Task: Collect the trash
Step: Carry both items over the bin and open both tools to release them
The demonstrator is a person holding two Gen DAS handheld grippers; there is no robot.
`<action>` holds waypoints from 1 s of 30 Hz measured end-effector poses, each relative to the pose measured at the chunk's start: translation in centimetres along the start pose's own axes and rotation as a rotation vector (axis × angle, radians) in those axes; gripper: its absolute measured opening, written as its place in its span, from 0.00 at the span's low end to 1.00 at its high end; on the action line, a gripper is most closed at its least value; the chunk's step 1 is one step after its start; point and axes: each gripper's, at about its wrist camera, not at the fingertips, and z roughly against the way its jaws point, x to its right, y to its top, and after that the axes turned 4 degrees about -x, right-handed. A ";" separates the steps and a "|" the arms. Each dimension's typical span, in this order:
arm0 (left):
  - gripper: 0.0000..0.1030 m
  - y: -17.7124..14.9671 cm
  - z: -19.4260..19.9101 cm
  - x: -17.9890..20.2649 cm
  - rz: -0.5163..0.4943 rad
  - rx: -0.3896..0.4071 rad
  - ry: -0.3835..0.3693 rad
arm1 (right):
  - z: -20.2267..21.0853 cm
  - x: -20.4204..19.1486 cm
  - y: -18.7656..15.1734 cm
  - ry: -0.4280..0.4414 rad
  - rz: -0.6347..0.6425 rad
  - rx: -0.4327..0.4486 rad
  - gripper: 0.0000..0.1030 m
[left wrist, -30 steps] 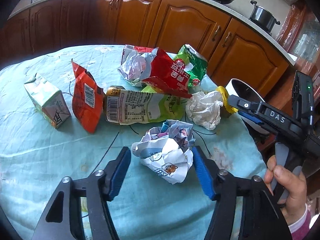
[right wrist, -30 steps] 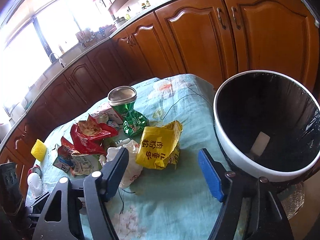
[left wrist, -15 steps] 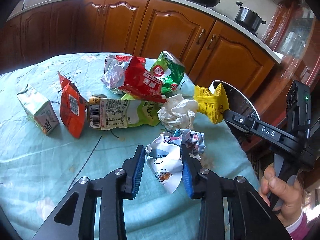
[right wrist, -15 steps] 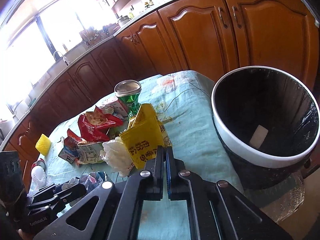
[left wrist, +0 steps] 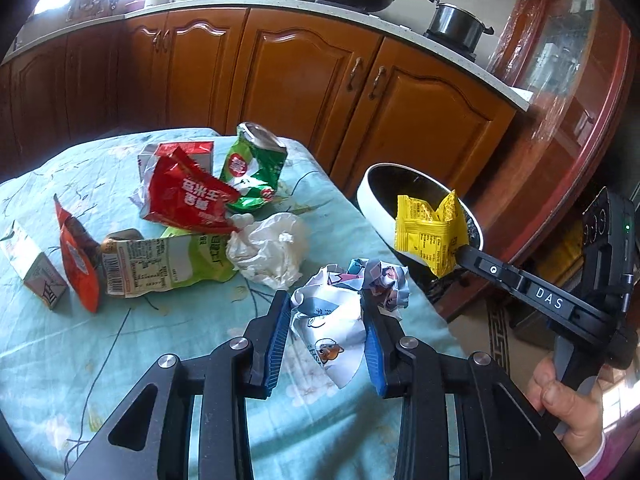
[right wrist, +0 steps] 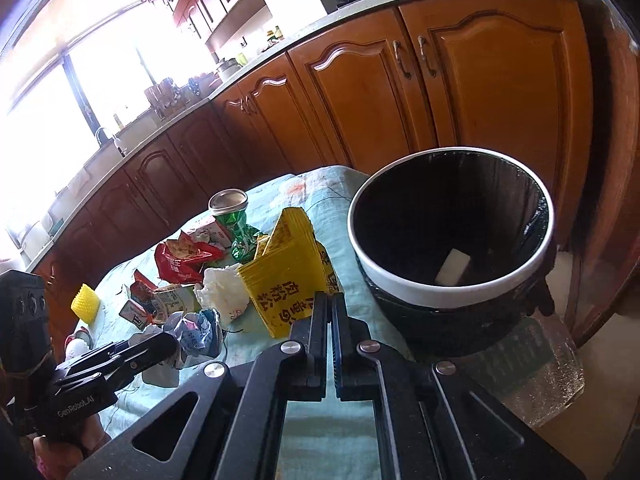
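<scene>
- Two pieces of trash are held at once, so one trip to the bin (right wrist: 452,300), off the table's (left wrist: 60,344) right edge, empties both tools.
- Right gripper (right wrist: 329,312) is pinched tight on the yellow packet (right wrist: 288,280), near the rim.
- Left gripper (left wrist: 326,344) is clamped around the crumpled wrapper (left wrist: 340,320), above the near right cloth.
- Remaining litter lies at the far left.

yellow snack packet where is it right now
The yellow snack packet is pinched in the shut right tool, lifted off the table at its right edge, beside the white-rimmed bin and just right of the crumpled white paper.
</scene>
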 end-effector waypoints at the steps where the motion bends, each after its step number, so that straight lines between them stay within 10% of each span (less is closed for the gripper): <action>1: 0.32 0.2 -0.3 0.3 -0.007 -0.001 -0.002 | 0.3 0.3 0.0 -0.004 -0.005 0.005 0.02; 30: 0.33 6.6 -8.5 7.4 -0.122 -0.009 0.007 | 2.5 8.0 1.8 -0.119 -0.096 0.068 0.02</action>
